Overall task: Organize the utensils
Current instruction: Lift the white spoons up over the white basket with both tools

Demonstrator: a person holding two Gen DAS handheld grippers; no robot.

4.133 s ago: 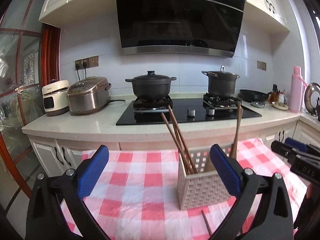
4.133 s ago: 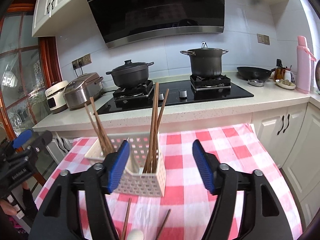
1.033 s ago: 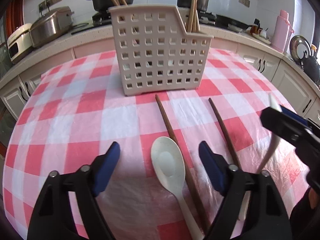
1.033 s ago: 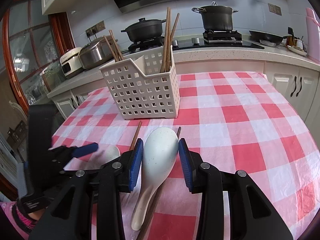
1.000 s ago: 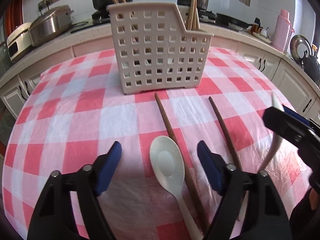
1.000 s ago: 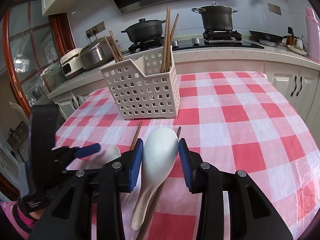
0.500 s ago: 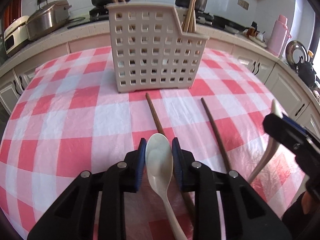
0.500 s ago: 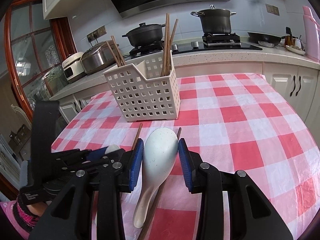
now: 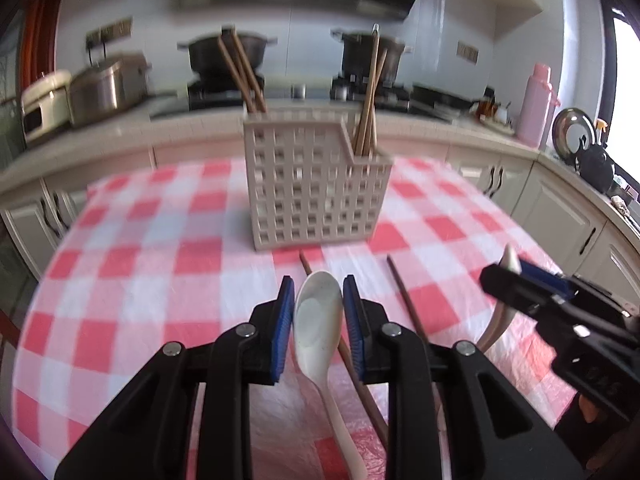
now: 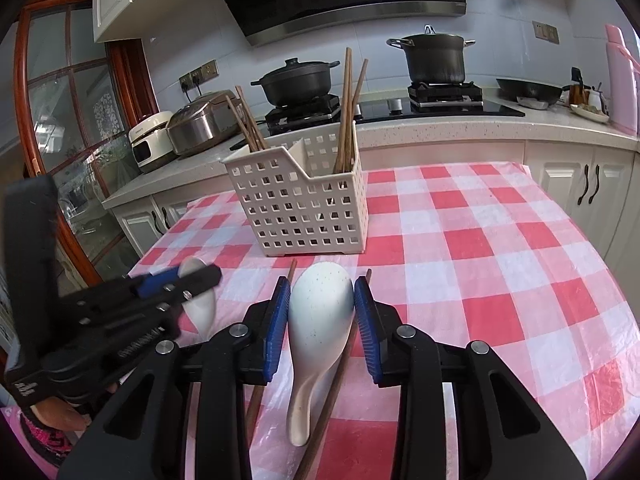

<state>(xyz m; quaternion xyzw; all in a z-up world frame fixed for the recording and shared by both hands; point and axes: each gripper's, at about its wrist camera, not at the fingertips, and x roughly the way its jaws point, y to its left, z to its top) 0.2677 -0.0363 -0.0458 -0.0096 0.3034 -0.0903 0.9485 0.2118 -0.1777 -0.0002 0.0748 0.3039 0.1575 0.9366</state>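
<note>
Two spoons are now in your tongs, one each. Your left tongs point(image 9: 319, 312), wide a second ago around the slim white spoon point(image 9: 318, 320) lying flat, have closed narrow on its bowl, and it now hangs tilted off the checked tabletop point(image 9: 140, 272) (handle trailing low). Your right tongs point(image 10: 321, 312) grip the speckled spoon point(image 10: 320, 312) as before. Both are clear to go into the white basket point(image 10: 304, 208) just ahead, where chopsticks already stand; two chopsticks point(image 9: 404, 300) remain on the cloth.
</note>
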